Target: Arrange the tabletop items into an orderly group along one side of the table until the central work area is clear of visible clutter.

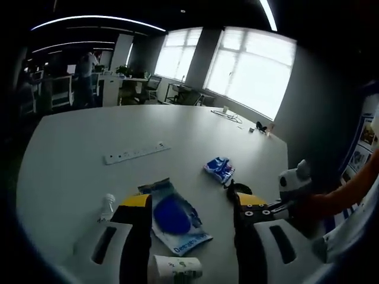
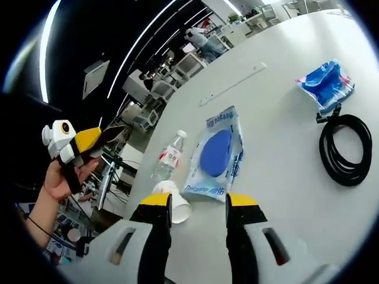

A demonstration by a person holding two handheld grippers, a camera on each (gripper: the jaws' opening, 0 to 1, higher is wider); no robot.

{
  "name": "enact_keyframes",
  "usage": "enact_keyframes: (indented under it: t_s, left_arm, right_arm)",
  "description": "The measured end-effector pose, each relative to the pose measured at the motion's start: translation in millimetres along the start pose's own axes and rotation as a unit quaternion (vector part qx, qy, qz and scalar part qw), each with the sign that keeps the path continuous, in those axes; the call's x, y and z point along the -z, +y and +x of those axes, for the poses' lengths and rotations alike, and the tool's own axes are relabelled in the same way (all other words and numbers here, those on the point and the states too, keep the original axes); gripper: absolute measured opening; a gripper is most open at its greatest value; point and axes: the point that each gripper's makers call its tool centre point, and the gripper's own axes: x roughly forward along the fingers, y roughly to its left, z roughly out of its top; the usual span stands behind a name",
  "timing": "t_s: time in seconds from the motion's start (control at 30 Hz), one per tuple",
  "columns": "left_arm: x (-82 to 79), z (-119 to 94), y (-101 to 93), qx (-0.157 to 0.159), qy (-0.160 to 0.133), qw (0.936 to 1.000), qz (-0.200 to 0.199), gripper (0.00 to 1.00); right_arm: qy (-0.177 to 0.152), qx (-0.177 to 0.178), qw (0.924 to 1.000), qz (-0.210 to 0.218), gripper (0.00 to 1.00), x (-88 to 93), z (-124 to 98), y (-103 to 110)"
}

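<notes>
— Office light falls from big windows onto a wide white counter, with desks and a person far behind it. What's lying on it?

— Several loose things. Near the edge, a flat white-and-blue wipes pouch with a round blue lid, a white paper cup lying on its side and a small clear plastic water bottle. Further in, a crumpled blue-and-white packet and a coiled black cable. A long white power strip sits toward the middle.

— And the tongs?

— The left tongs stand wide apart with nothing between them, the pouch lying below the gap. The right tongs are also parted and empty, hovering just over the cup and the pouch's near end.

— Which step would you say this is?

— Early, I'd judge: nothing is gripped and the clutter is scattered. The cup or pouch looks the likeliest first pick. The next move calls for lowering one pair of tongs round it, closing, then carrying it to one side.

— Do the views differ?

— The right gripper view gives the whole cable coil and the bottle's label; it also catches the other tongs, yellow-tipped and held in a hand off the counter's edge. The left gripper view gives the far counter, with small items by the window that I can't make out.
</notes>
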Motion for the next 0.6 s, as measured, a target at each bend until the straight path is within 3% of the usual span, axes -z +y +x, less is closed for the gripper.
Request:
enact_keyframes:
  t_s: [0.6]
  left_arm:
    - [36.3,-16.8,22.7,-0.009,0.026,0.9995,-0.012,0.61]
  right_arm:
    - [0.019,0.012,0.9975,0.068,0.33,19.9,26.9,-11.8]
